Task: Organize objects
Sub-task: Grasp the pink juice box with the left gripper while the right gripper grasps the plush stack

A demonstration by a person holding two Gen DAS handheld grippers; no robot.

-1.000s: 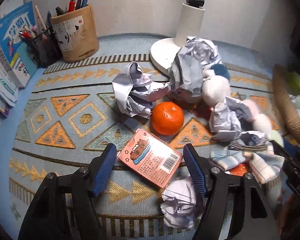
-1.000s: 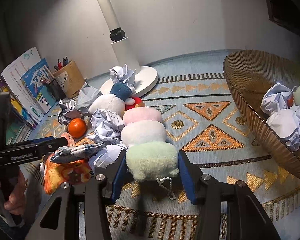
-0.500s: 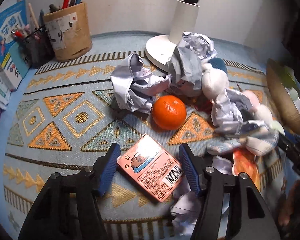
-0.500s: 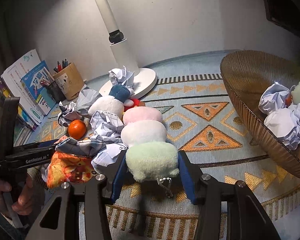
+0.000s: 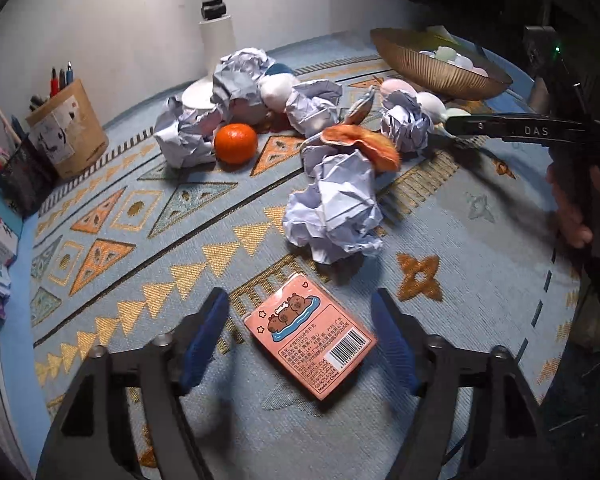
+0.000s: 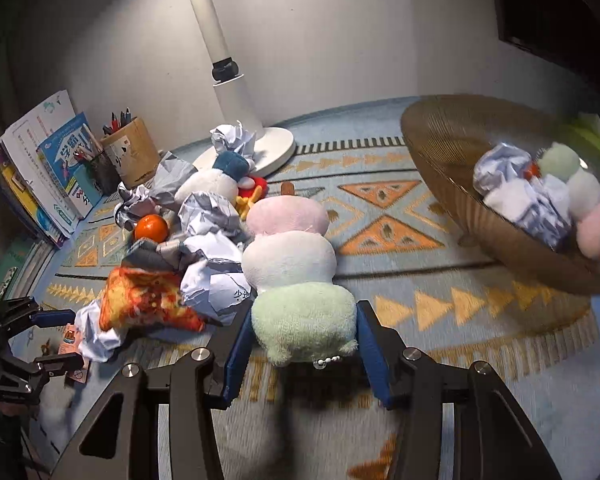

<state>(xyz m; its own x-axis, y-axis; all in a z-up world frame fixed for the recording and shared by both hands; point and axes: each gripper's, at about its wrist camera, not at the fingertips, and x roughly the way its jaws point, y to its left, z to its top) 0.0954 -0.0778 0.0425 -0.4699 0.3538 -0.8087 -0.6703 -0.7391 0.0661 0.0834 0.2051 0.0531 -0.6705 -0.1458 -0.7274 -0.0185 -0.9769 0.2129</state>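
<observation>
A patterned blue mat (image 5: 148, 216) under a white lamp (image 6: 236, 92) carries the clutter, and the brown bowl (image 6: 452, 168) at its far right serves as landmark. Inside the bowl already sit crumpled paper and a small dumpling plush, so sorting looks partly done. Just left of the bowl lies the three-ball plush (image 6: 292, 248); the right gripper (image 6: 300, 354) has its jaws spread around the green end, contact unclear. Farther left remain paper balls (image 5: 336, 208), an orange (image 5: 236, 143) and a pizza-print pouch (image 6: 148, 300). The left gripper (image 5: 300, 340) hangs wide open over the pink card pack (image 5: 310, 344), farthest from the bowl.
</observation>
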